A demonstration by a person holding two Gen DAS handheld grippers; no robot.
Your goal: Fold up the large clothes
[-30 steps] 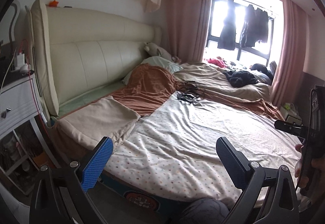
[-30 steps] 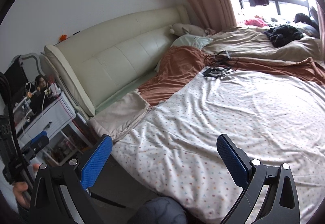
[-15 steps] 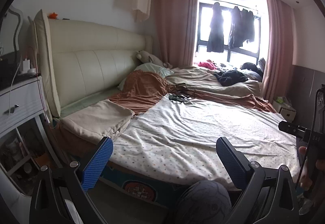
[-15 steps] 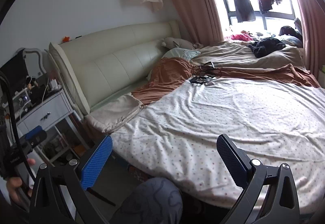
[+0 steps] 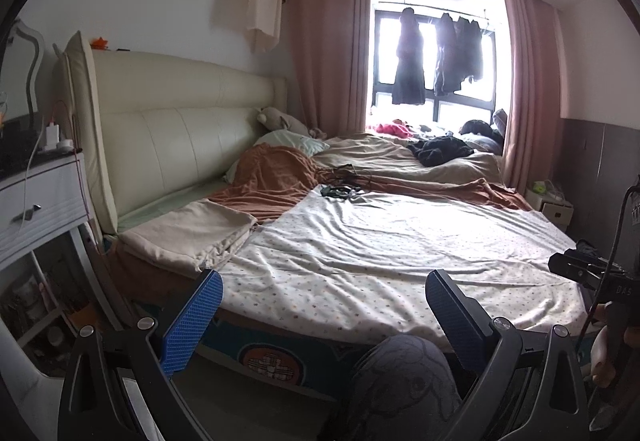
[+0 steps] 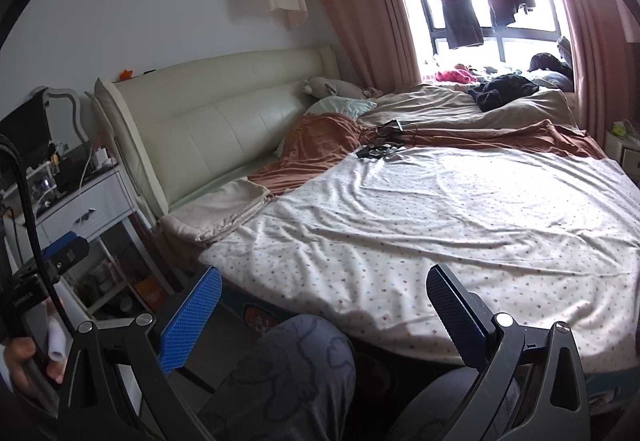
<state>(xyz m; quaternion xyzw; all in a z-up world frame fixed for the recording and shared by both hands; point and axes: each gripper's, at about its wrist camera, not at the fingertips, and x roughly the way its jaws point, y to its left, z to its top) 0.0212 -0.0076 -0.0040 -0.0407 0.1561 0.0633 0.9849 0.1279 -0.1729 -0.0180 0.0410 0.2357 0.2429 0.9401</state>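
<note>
A large white cloth with small coloured dots (image 5: 400,241) lies spread flat over the near half of the bed; it also shows in the right wrist view (image 6: 460,225). A folded beige cloth (image 5: 188,237) lies at its left, by the headboard, and also shows in the right wrist view (image 6: 224,213). My left gripper (image 5: 324,313) is open and empty, held off the bed's near edge. My right gripper (image 6: 324,309) is open and empty, also short of the bed's edge. Neither touches any cloth.
A rust-brown blanket (image 5: 276,181) and beige duvet (image 5: 400,157) lie further back, with black cables (image 5: 340,189) and dark clothes (image 5: 440,151). A white nightstand (image 5: 36,209) stands at left. My knee (image 5: 400,381) is between the fingers. The cream headboard (image 5: 180,145) runs along the left.
Both grippers have pulled back and tilted up from the bed; the bed's near edge, frame and my knees have come into view. The jaws stayed open.
</note>
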